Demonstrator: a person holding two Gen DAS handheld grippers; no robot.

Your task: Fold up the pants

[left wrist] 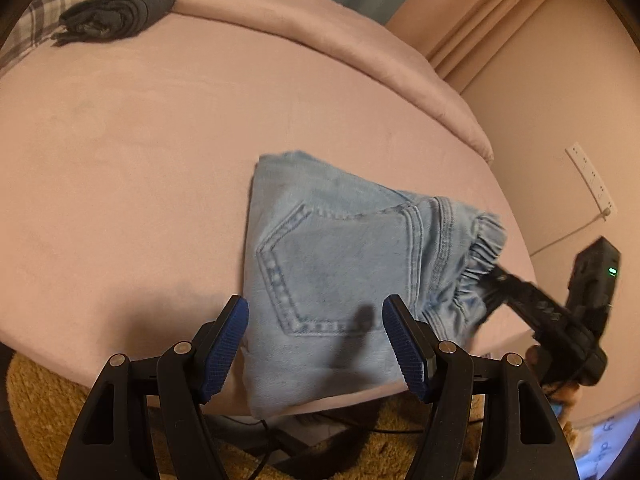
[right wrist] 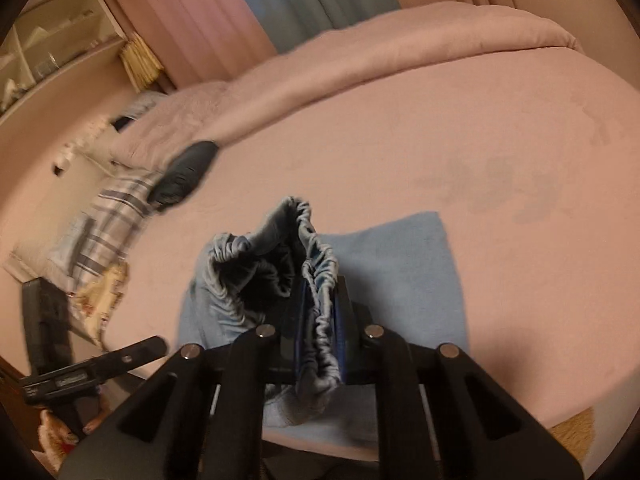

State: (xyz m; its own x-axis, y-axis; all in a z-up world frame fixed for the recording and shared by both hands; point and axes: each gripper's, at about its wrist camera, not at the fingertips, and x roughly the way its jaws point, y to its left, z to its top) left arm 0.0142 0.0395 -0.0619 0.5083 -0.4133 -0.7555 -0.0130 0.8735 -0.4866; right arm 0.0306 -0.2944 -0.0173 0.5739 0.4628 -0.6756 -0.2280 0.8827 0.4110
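Pants: light blue denim, folded into a compact stack, lying at the near edge of the bed, with one corner hanging over that edge
Right gripper: closed on the gathered elastic waistband; the blue pads clamp the ruffled band between them, and the band stands lifted above the folded stack
Right gripper, seen from the left wrist: enters from the right, its tip meets the waistband at the right end of the pants; a green light shows on its body
Left gripper: jaws stand apart, nothing between the blue pads; it hovers over the near edge of the pants, with the back pocket just beyond the fingertips
Back pocket: faces up, stitched outline visible
Bed: pink cover, smooth around the pants; a rolled pink duvet runs along the far side
Dark garment: folded, lying at the far left of the bed, well apart from the pants
Plaid pillow: at the left end of the bed, beside the dark garment
Floor: tan shaggy rug below the near edge of the bed
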